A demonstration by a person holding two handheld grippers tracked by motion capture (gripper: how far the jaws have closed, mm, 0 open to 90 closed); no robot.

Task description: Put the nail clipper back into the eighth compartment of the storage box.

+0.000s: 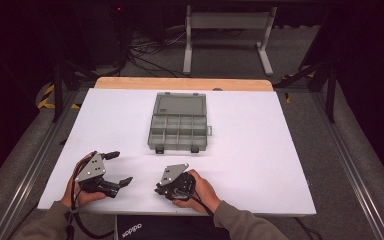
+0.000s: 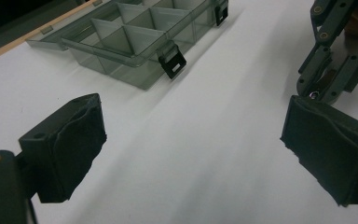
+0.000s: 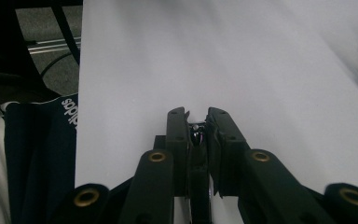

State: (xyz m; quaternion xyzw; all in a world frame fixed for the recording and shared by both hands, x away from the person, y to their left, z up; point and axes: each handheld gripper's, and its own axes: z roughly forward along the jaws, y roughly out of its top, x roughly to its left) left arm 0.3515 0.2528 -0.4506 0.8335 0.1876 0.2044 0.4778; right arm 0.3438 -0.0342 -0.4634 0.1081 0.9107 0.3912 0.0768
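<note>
A grey clear compartment box (image 1: 178,131) lies in the middle of the white table (image 1: 260,150), lid (image 1: 180,103) folded back, its cells looking bare. In the left gripper view the box (image 2: 126,42) is at the upper left with its black latches toward me. My left gripper (image 1: 121,167) rests near the front left edge, open (image 2: 193,154), nothing between its pads. My right gripper (image 1: 158,190) sits just right of it, pointing left. Its jaws (image 3: 196,114) stand almost together on a small shiny metal piece (image 3: 196,129), and the piece (image 2: 313,94) glints between them.
A wooden strip (image 1: 180,83) runs along the table's far edge. Beyond it on the floor are a white metal stand (image 1: 227,22) and loose cables (image 1: 150,50). Dark clothing with white lettering (image 1: 130,230) lies at the near edge. Metal rails flank both sides.
</note>
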